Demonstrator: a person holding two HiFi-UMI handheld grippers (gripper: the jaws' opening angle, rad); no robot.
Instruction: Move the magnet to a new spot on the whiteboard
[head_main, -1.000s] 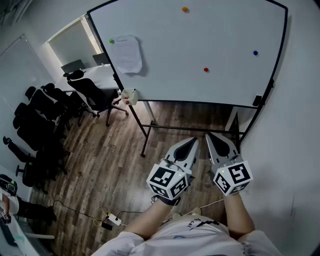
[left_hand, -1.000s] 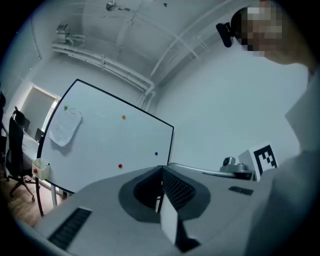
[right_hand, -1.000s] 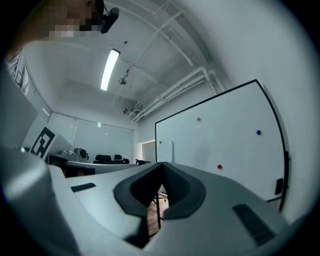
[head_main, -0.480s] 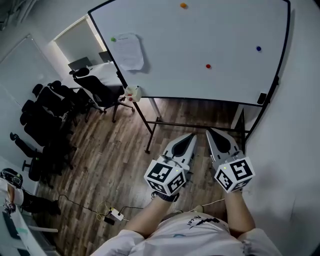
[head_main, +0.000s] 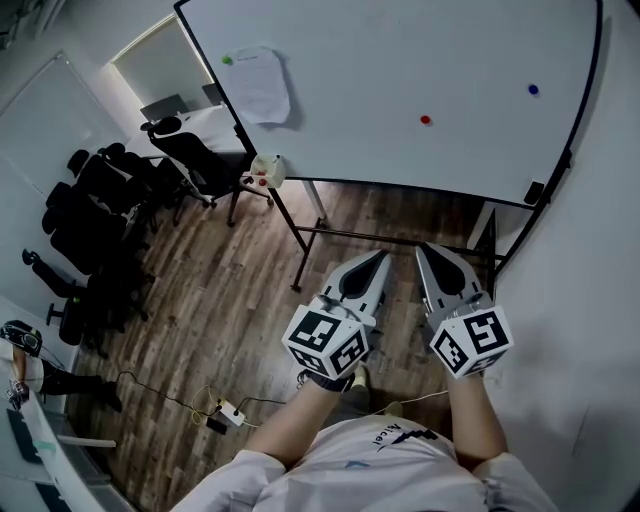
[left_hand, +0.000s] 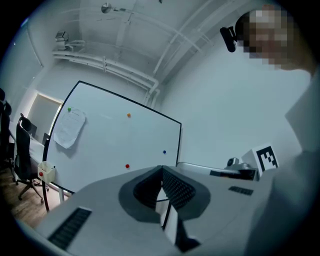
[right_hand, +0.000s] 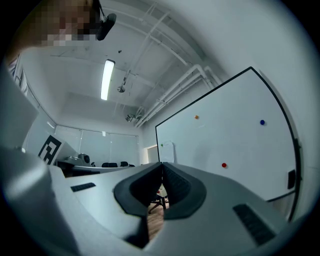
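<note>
wood-plank floor (head_main: 230, 300) below, a cluster of black office chairs (head_main: 95, 200) off to the left, and the whiteboard (head_main: 400, 70) on its stand straight ahead. on the board, a red magnet (head_main: 425, 120) sits low in the middle. a blue magnet (head_main: 533, 89) is out to the right, and a green magnet (head_main: 227, 60) pins a sheet of paper (head_main: 262, 85) at the left. the gripper views pick up an orange magnet (left_hand: 128, 115) near the top. all four are well apart from the grippers. left gripper (head_main: 384, 255) and right gripper (head_main: 419, 248) hang side by side over the floor, short of the board, noses toward it. both have their jaws pressed together, with nothing between them.
</note>
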